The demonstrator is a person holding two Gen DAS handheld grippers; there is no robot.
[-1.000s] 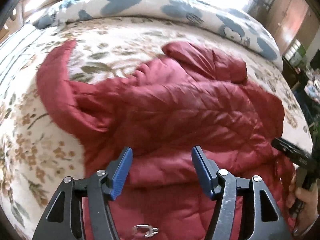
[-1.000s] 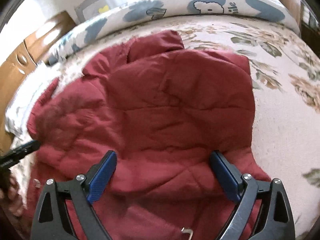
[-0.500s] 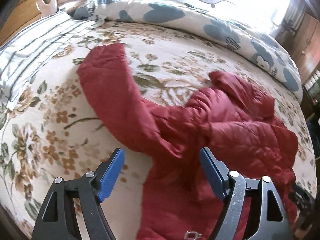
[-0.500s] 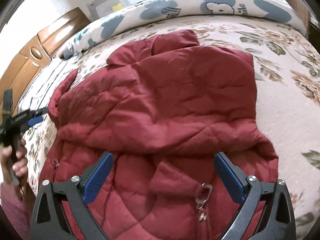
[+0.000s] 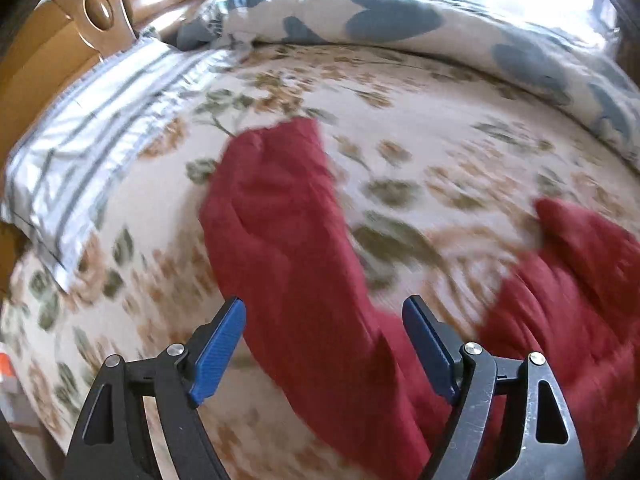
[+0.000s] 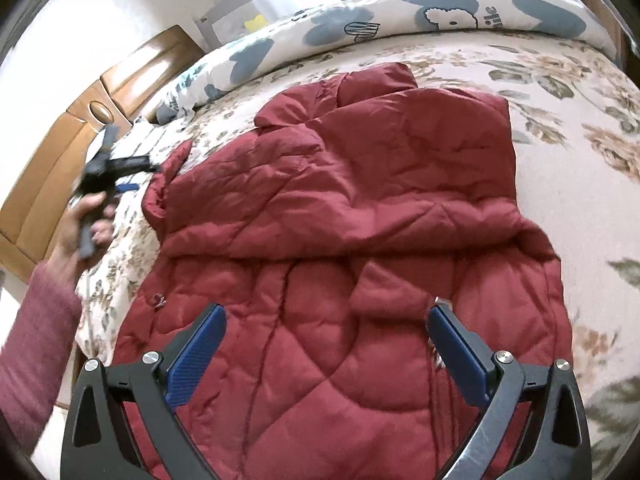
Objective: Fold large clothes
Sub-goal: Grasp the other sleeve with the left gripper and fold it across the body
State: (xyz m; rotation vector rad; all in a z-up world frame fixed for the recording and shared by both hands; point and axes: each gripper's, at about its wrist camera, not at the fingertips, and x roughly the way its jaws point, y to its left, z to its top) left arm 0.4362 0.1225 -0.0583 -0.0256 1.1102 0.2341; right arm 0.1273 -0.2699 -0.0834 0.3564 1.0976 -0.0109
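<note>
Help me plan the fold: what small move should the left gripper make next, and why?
Probably bring the left gripper down and close on the sleeve. Its jaws are open, and the sleeve lies stretched out on the floral bedspread, away from the jacket body. The right gripper hovers open over the jacket front.

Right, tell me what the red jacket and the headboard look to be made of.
Red jacket: likely a thin synthetic shell over padding, judging by the slight sheen, stitched quilt lines and puffy panels. Headboard: apparently varnished wood, being orange-brown with glossy highlights and raised panels; veneer can't be ruled out.
</note>
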